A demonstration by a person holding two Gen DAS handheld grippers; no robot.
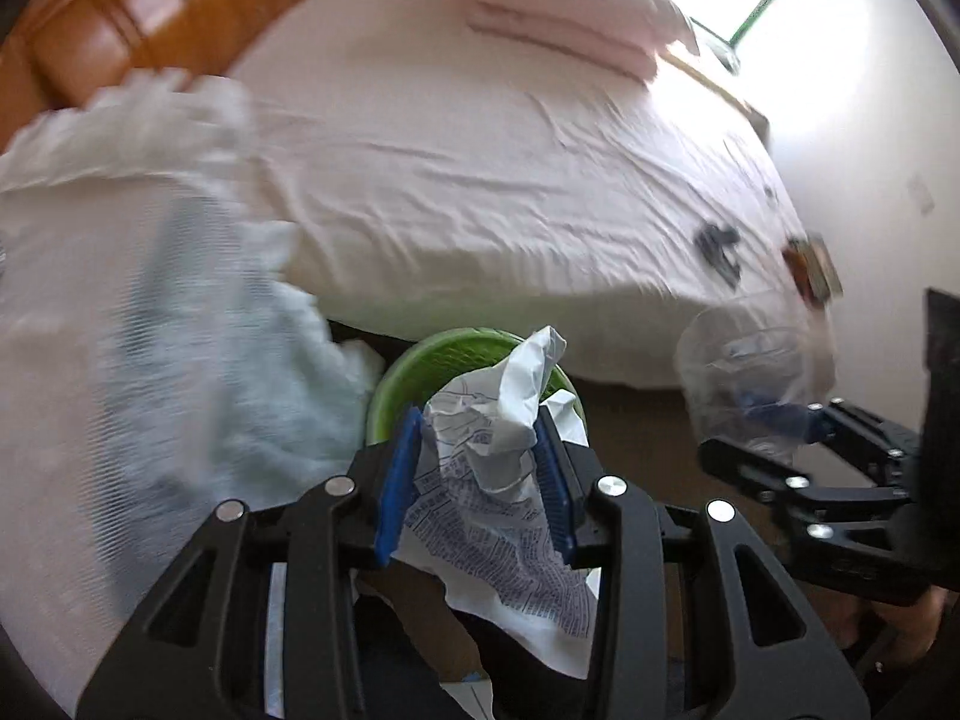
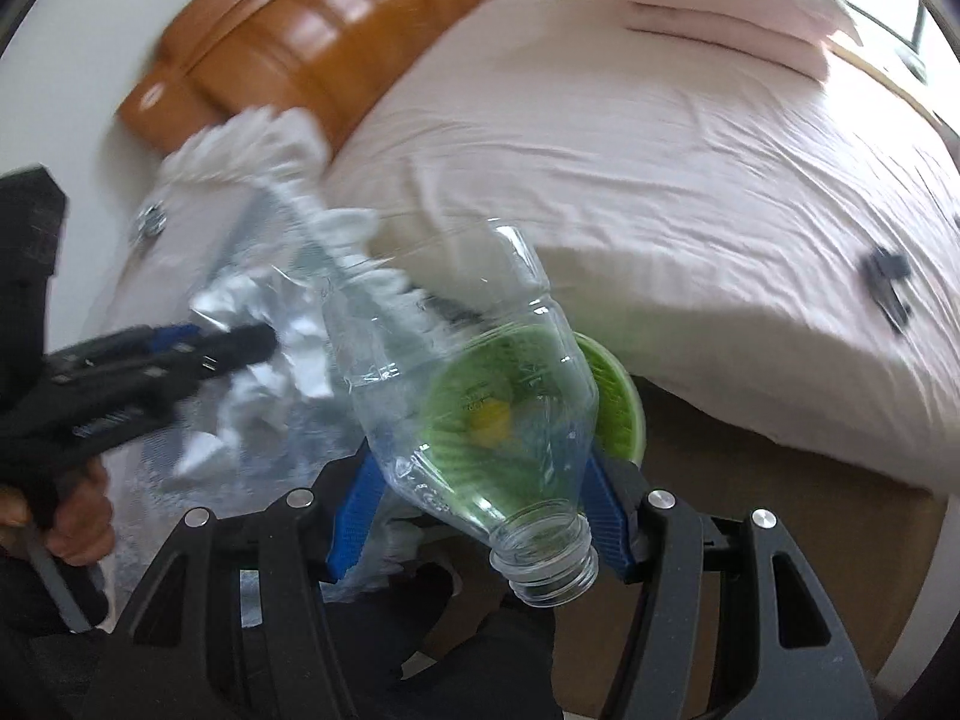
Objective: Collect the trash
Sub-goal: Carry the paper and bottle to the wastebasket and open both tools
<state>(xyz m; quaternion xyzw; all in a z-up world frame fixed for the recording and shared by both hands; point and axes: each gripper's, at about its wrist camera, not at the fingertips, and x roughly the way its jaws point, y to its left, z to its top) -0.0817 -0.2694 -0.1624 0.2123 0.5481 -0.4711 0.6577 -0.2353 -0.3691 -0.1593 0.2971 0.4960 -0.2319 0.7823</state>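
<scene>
My left gripper (image 1: 477, 438) is shut on a crumpled printed paper (image 1: 492, 450), held just above a green waste basket (image 1: 420, 360) on the floor beside the bed. In the right wrist view my right gripper (image 2: 480, 480) is shut on a clear, empty, uncapped plastic bottle (image 2: 474, 384), whose neck points toward the camera. The green basket (image 2: 618, 414) shows through and behind the bottle. Each gripper appears in the other's view: the right one with the bottle (image 1: 750, 372) at the right, the left one (image 2: 180, 348) with the paper (image 2: 270, 372) at the left.
A bed with a pale pink sheet (image 1: 480, 168) fills the background, with folded pink bedding (image 1: 570, 18) near the window. A small dark item (image 1: 717, 246) and a reddish packet (image 1: 810, 264) lie on the sheet. A white lacy cloth (image 1: 138, 300) hangs at the left. An orange headboard (image 2: 312, 48) stands behind.
</scene>
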